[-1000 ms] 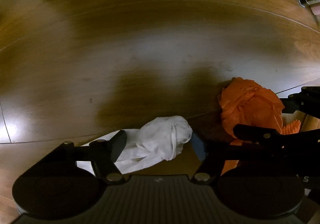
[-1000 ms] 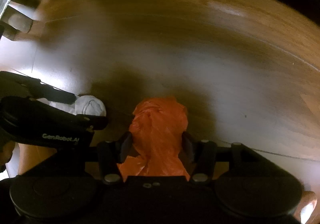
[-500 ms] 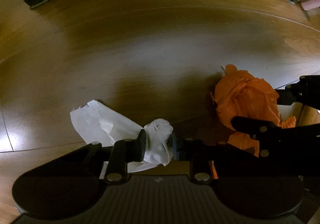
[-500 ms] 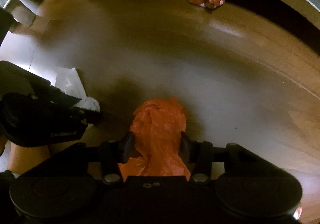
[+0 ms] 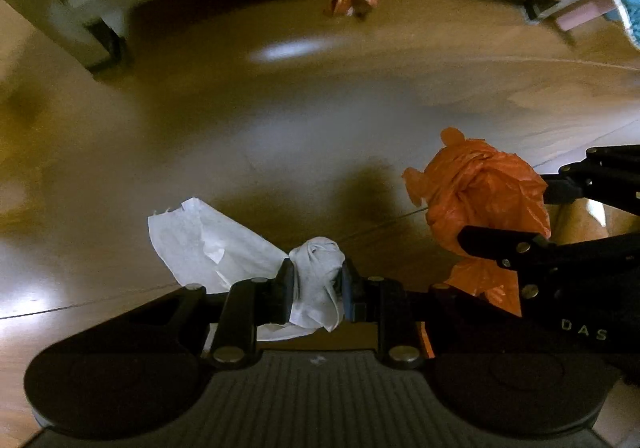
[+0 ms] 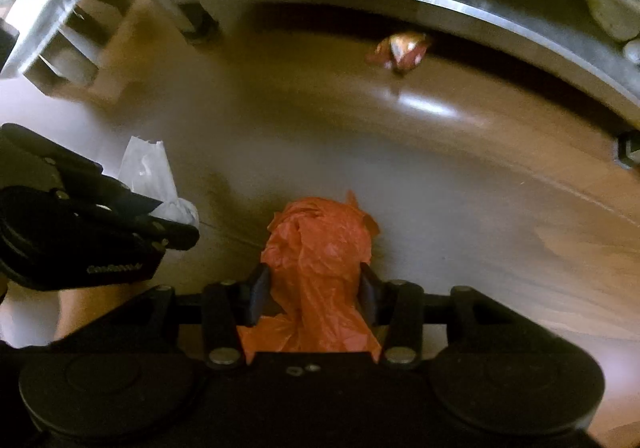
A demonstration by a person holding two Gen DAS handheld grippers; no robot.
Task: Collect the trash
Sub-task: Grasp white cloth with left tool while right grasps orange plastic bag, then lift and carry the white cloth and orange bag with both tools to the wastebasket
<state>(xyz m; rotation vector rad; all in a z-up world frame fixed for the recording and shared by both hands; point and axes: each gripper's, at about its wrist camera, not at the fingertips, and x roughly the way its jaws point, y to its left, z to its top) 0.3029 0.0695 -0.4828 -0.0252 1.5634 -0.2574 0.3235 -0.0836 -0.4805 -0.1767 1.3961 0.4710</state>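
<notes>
**Glossy wood floor beneath a low grey furniture frame**

A brown wood-plank floor (image 5: 280,119) fills both views, its seams running as thin lines across the boards. A bright streak of reflected light (image 5: 292,47) lies on it toward 12 o'clock, with a paler sheen at 8 o'clock. Along the top edge curves a grey furniture frame (image 6: 460,13), dark shadow beneath it. One grey leg with a black foot (image 5: 102,43) stands at 10 o'clock in the left wrist view. Slatted pale rungs (image 6: 68,43) show at 10 o'clock in the right wrist view.
</notes>
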